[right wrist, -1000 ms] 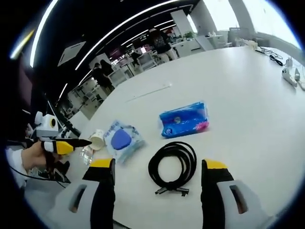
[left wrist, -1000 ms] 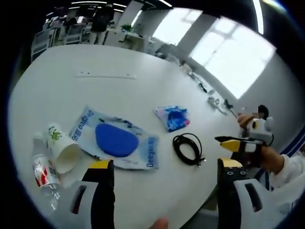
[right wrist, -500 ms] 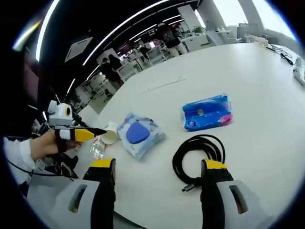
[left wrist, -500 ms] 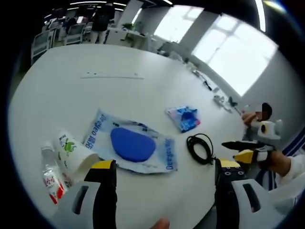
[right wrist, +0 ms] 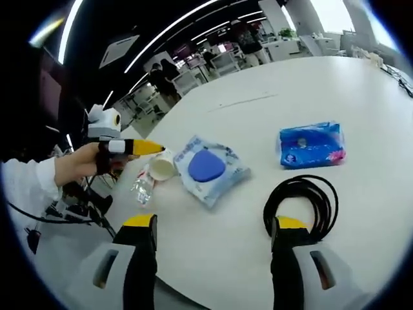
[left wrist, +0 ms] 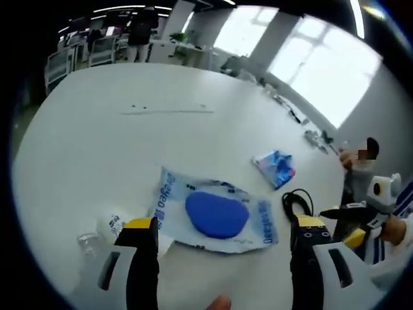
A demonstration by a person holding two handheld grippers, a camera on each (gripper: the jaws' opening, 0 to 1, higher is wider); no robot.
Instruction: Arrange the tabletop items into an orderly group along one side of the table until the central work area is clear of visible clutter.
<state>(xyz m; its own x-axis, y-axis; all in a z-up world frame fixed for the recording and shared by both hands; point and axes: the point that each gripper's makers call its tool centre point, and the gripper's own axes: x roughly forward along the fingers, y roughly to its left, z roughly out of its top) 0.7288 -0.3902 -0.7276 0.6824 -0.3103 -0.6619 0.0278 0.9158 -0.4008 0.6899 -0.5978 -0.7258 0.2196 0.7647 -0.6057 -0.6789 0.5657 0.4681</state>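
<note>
Both grippers have come lower and closer to the clutter than they were a second ago, so the pouch and cable loom larger in each view. Left gripper (left wrist: 219,229) hangs over the near edge of the white table (left wrist: 97,142), its fingers spread with nothing between them; the clear pouch (left wrist: 216,215) with the blue pad inside lies just ahead of them. Beside the left finger sits the plastic bottle (left wrist: 103,231), partly hidden. A small blue packet (left wrist: 276,168) lies farther out, and the black cable (left wrist: 298,203) coils near the right finger.

Right gripper (right wrist: 213,229) also has its fingers wide apart and empty. From the right gripper view the cable (right wrist: 302,203) touches or sits just behind the right finger; I cannot tell which. The packet (right wrist: 311,144) lies beyond it, the pouch (right wrist: 208,168) to its left, then a paper cup (right wrist: 161,168) on its side and the bottle (right wrist: 143,189) by the table's edge. A hand (right wrist: 80,165) holds the left gripper (right wrist: 148,148) close above the cup.
</note>
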